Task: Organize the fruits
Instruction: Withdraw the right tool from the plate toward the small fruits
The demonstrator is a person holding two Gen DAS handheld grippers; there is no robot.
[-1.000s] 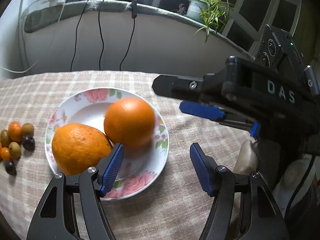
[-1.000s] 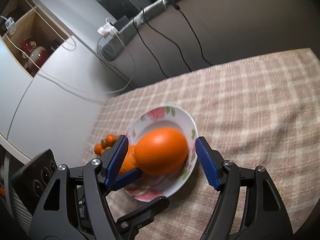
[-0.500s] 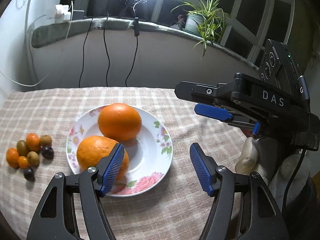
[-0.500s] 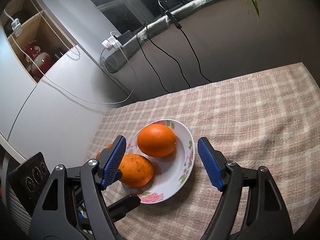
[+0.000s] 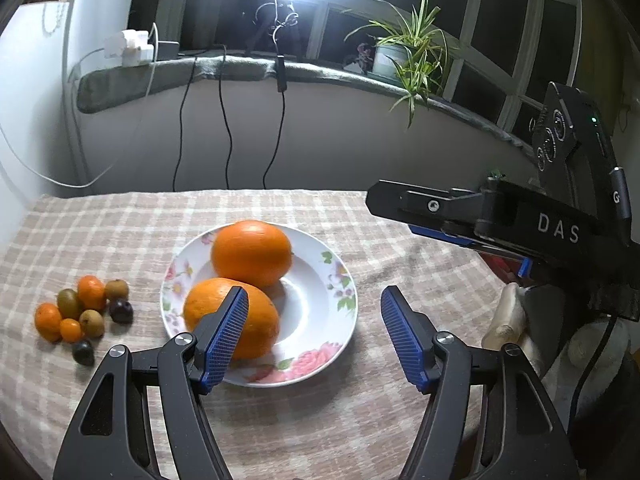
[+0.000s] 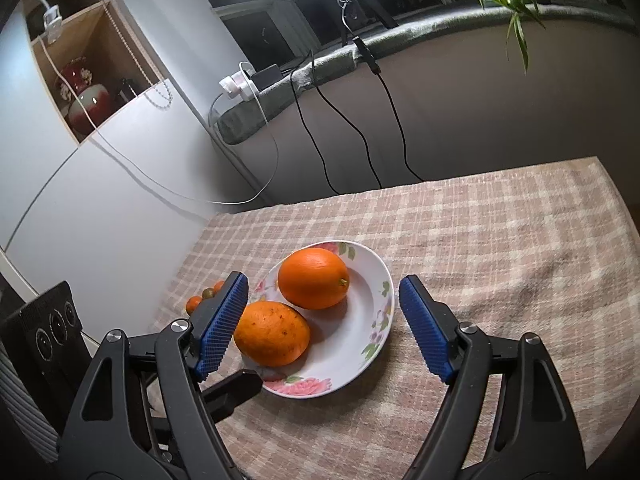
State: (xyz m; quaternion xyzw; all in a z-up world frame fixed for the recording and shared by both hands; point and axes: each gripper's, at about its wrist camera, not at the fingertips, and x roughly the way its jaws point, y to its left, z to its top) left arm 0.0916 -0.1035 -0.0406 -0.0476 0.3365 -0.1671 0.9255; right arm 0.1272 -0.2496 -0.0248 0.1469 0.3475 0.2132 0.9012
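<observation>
Two oranges lie on a white flowered plate (image 5: 312, 320) on the checked tablecloth: a smooth one (image 5: 252, 253) at the back and a rougher one (image 5: 256, 322) at the front. In the right wrist view the plate (image 6: 360, 344) holds the same smooth orange (image 6: 313, 278) and rough orange (image 6: 272, 333). My left gripper (image 5: 314, 334) is open and empty, above the plate's near edge. My right gripper (image 6: 322, 326) is open and empty, raised over the plate; it shows at the right in the left wrist view (image 5: 480, 220).
A pile of several small orange, green and dark fruits (image 5: 82, 314) lies on the cloth left of the plate, partly hidden in the right wrist view (image 6: 204, 296). Cables hang from a padded ledge (image 5: 240, 72) behind the table. A potted plant (image 5: 400, 56) stands on it.
Both grippers have pulled back and up from the plate, open throughout. The smooth orange that lay between the right gripper's fingers a second ago now rests on the plate.
</observation>
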